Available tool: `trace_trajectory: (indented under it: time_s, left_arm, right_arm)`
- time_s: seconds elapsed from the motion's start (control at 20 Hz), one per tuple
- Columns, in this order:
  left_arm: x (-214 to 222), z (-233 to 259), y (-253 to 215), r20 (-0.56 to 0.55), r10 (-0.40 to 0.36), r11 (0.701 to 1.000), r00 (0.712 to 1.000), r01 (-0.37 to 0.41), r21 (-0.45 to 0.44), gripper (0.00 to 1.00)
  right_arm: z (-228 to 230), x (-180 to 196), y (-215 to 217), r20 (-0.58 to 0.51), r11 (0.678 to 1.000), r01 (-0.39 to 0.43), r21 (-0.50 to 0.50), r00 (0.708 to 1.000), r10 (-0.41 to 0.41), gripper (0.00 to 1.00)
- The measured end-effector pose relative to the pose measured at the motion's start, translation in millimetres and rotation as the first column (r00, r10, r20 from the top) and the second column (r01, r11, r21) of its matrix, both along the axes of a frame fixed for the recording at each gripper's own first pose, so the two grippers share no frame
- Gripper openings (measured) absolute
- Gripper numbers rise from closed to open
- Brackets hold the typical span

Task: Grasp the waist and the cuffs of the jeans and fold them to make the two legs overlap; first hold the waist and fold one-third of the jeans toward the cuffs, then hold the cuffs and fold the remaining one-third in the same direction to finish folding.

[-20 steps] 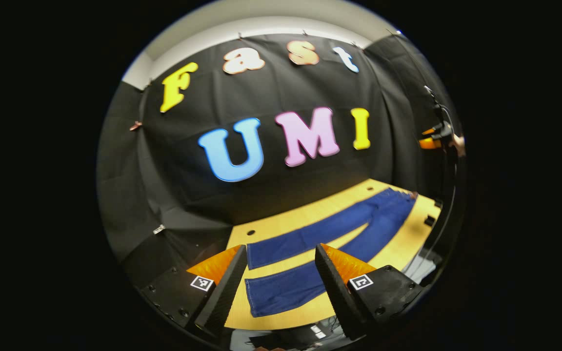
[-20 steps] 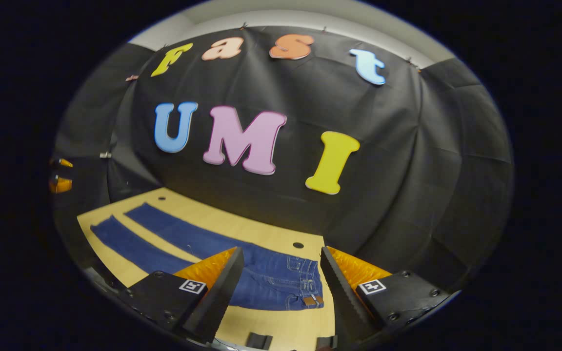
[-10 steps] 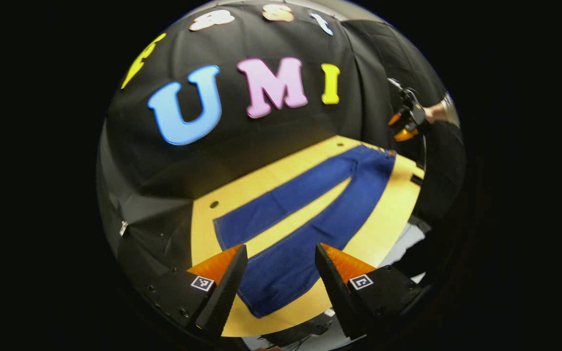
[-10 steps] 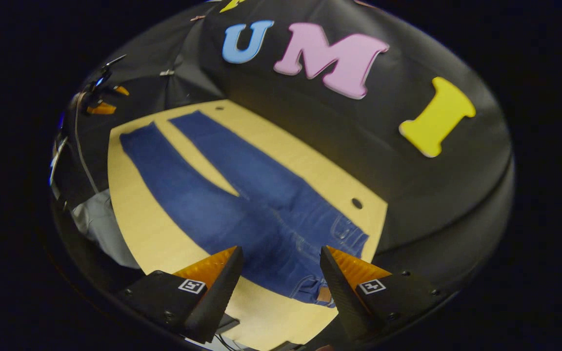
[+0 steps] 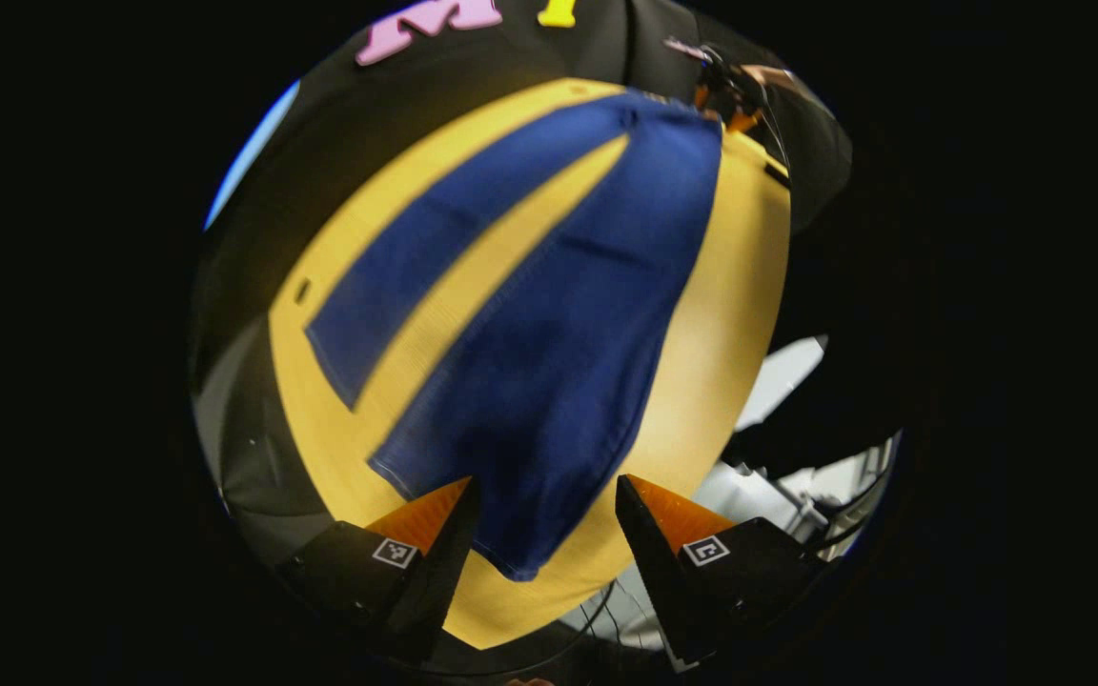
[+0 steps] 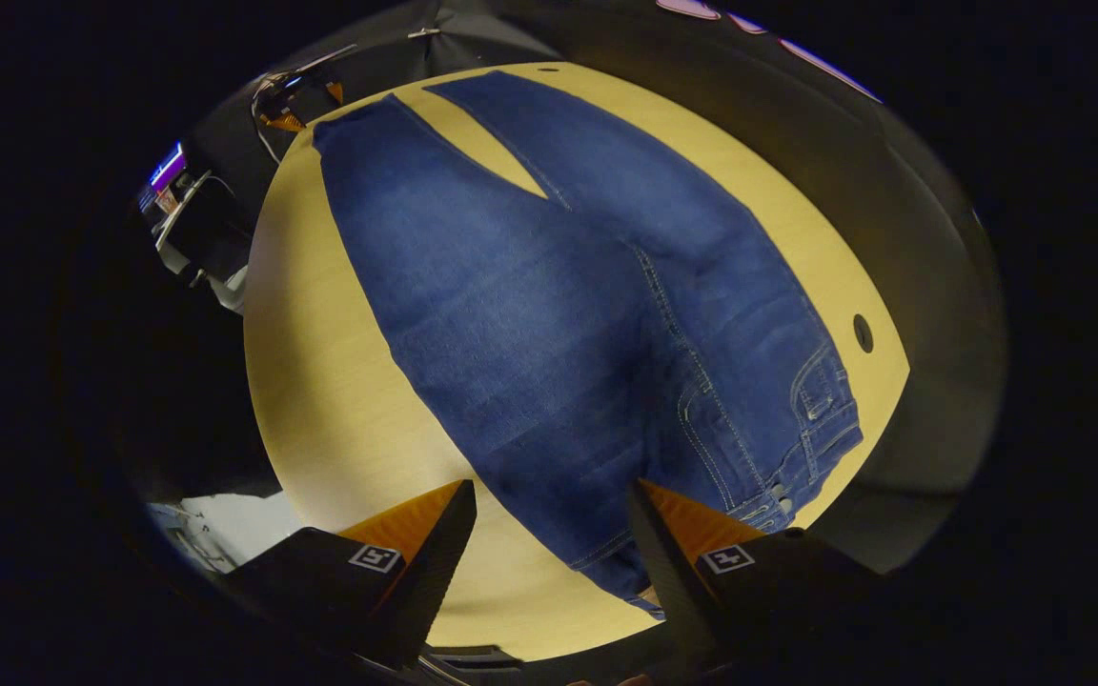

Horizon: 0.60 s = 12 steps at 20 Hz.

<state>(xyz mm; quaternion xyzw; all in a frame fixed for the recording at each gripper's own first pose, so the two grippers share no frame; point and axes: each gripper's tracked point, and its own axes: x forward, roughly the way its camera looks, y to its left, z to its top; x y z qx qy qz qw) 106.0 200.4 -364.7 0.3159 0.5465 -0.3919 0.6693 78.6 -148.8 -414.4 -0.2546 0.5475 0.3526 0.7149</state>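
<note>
Blue jeans (image 5: 549,333) lie flat on a yellow wooden table (image 5: 711,314), legs spread in a V. In the left gripper view my left gripper (image 5: 541,519) hangs open just above the cuff (image 5: 501,543) of the nearer leg, one finger on each side of it. In the right gripper view the jeans (image 6: 549,314) spread wide, and my right gripper (image 6: 554,529) is open over the near corner of the waist (image 6: 635,572). The right gripper (image 5: 725,90) also appears far off at the waist end in the left gripper view, and the left gripper (image 6: 296,100) far off by the cuffs.
The table's near edge (image 6: 511,638) runs just under my right fingers. A small round hole (image 6: 863,332) sits in the tabletop beside the waist, another (image 5: 302,291) by the far cuff. Black cloth walls enclose the table's back and sides. Equipment (image 6: 182,205) stands off the table's left end.
Both grippers have tilted down and dropped close to the jeans, the left over the near cuff, the right over the waist corner. Both stay open.
</note>
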Motion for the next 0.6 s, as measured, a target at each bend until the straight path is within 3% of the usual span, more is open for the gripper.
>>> trace_trajectory:
  time_s: [0.15, 0.25, 0.45, 0.6]
  left_arm:
    - [-14, -14, 3, -0.107, -0.075, 0.997, 0.991, 0.075, 0.000, 0.82]
    - [-9, -22, 6, -0.105, -0.137, 0.990, 0.985, 0.140, 0.028, 0.82]
    - [3, -43, 7, -0.115, -0.124, 0.989, 0.986, 0.132, 0.069, 0.82]
    - [8, -47, 11, -0.111, -0.166, 0.981, 0.980, 0.175, 0.087, 0.80]
  right_arm:
    - [-5, -4, -3, -0.028, 1.000, -0.001, -0.026, 1.000, 0.001, 0.98]
    - [-13, -11, -12, -0.057, 0.997, -0.016, -0.070, 0.998, 0.012, 0.97]
    - [-28, -13, -35, -0.081, 0.990, 0.014, -0.144, 0.996, -0.026, 0.97]
    - [-41, -14, -45, -0.125, 0.984, 0.029, -0.175, 0.991, -0.051, 0.97]
